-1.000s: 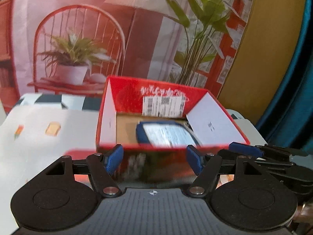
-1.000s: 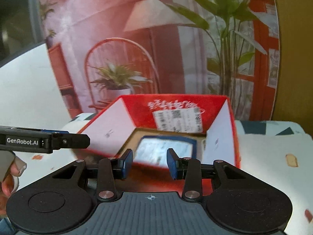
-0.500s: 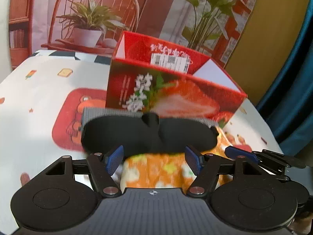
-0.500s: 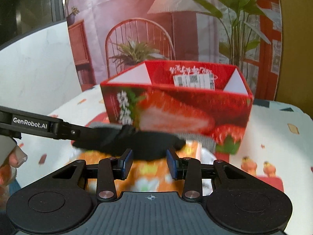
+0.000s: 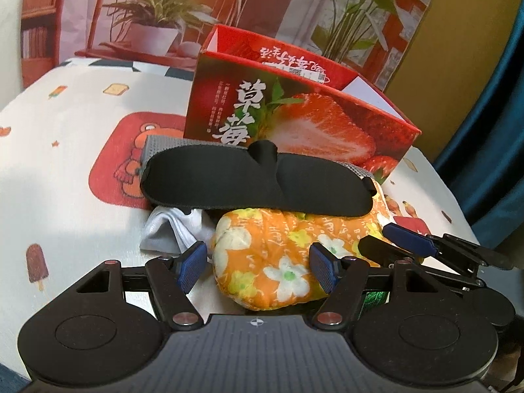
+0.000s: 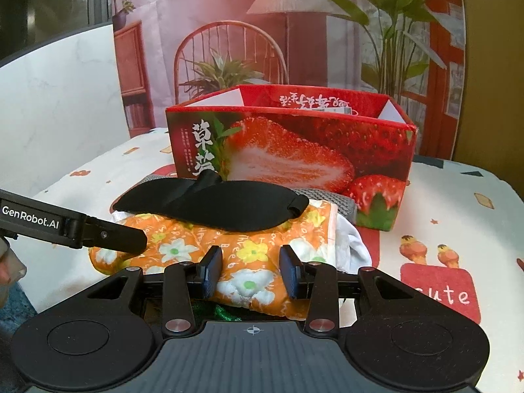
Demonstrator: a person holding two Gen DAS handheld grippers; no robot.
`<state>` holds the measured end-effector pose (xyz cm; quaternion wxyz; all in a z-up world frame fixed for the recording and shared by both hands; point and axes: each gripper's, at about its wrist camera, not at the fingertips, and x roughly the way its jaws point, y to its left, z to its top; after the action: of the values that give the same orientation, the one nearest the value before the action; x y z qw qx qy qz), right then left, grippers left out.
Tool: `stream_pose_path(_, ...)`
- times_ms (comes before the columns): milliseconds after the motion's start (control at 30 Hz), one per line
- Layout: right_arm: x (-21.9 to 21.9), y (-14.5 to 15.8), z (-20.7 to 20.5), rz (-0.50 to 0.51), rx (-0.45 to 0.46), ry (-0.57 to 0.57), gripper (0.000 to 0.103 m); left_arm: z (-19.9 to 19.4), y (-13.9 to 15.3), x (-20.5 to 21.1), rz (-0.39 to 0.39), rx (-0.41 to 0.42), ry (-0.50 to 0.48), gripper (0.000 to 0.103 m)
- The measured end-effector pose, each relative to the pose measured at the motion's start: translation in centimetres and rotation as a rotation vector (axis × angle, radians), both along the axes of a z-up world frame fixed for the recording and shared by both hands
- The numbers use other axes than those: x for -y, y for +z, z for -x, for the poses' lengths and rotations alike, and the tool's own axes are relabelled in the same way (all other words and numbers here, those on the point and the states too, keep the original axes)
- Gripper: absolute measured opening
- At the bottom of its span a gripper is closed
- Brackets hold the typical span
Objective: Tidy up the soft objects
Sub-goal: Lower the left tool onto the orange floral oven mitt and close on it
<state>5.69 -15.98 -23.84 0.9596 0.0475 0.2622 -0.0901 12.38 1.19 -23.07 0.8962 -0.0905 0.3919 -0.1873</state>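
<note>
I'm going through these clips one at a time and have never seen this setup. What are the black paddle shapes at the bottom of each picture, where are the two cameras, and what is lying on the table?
There is no robot arm here. A person holds a two-finger gripper in each hand, and a wide-angle camera on each looks forward along its fingers; the black shapes are the gripper's own body. One picture is from the left gripper, the other from the right gripper. Each gripper also shows at the edge of the other's view.

On the patterned tablecloth stands an open strawberry box. In front of it lies a pile of soft things: an orange floral cushion, a black eye mask on top, a white cloth and a grey strap.

Both grippers are open and neither holds anything; the cushion lies just ahead of their fingers.
</note>
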Motion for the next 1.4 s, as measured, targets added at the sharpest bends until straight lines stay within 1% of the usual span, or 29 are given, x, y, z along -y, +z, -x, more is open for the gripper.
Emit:
stream_pose_path(167, 0.1, -0.2, 0.1, -0.011, 0.004, -0.002, 0.036, -0.2, -0.9, -0.6, 0.082, -0.044, 0.012, 0.071)
stream_pose_path(300, 0.2, -0.3, 0.1, -0.018, 0.006, -0.003, 0.037, -0.3, -1.6, -0.8, 0.104, -0.068, 0.022, 0.07)
stream_pose_path(367, 0.2, -0.3, 0.1, -0.018, 0.006, -0.003, 0.037, -0.4, -1.9, -0.8, 0.11, -0.075, 0.02, 0.061)
stream_pose_path(400, 0.2, -0.3, 0.1, -0.019, 0.007, -0.003, 0.037, -0.4, -2.0, -0.8, 0.106, -0.075, 0.019, 0.054)
stream_pose_path(500, 0.3, -0.1, 0.2, -0.035, 0.016, -0.006, 0.037, -0.2, -1.9, -0.6, 0.082, -0.057, 0.012, 0.047)
stream_pose_path(533, 0.3, -0.1, 0.3, -0.039, 0.021, -0.008, 0.037, -0.2, -1.9, -0.5, 0.077, -0.052, 0.008, 0.047)
stream_pose_path(633, 0.4, 0.3, 0.7, -0.041, 0.046, -0.03, 0.037, -0.2, -2.0, -0.4, 0.056, -0.046, 0.001, 0.046)
stream_pose_path(800, 1.7, 1.0, 1.7, -0.049, 0.11, -0.129, 0.043, -0.4, -2.5, -0.3, 0.053, -0.07, -0.001, 0.046)
stream_pose_path(900, 2.7, 0.7, 1.8, -0.085, 0.103, -0.161, 0.044, -0.4, -2.7, -0.3, 0.05, -0.078, -0.003, 0.046)
stream_pose_path(1000, 3.0, 0.1, 1.8, -0.117, 0.087, -0.158, 0.044, -0.4, -2.8, -0.1, 0.041, -0.078, -0.005, 0.047)
stream_pose_path(1133, 2.7, -0.1, 1.5, -0.128, 0.08, -0.136, 0.045, -0.4, -2.9, 0.1, 0.03, -0.075, -0.012, 0.047)
stream_pose_path(1167, 2.7, -0.2, 1.4, -0.132, 0.075, -0.135, 0.047, -0.4, -3.0, 0.1, 0.029, -0.076, -0.013, 0.047)
stream_pose_path(1333, 2.7, -0.3, 1.4, -0.146, 0.069, -0.138, 0.047, -0.5, -3.0, 0.1, 0.032, -0.077, -0.015, 0.047)
stream_pose_path(1367, 2.7, -0.3, 1.4, -0.146, 0.071, -0.134, 0.046, -0.5, -3.0, 0.1, 0.032, -0.077, -0.015, 0.047)
stream_pose_path(1400, 2.6, -0.2, 1.5, -0.143, 0.072, -0.129, 0.042, -0.5, -3.0, 0.1, 0.031, -0.075, -0.015, 0.046)
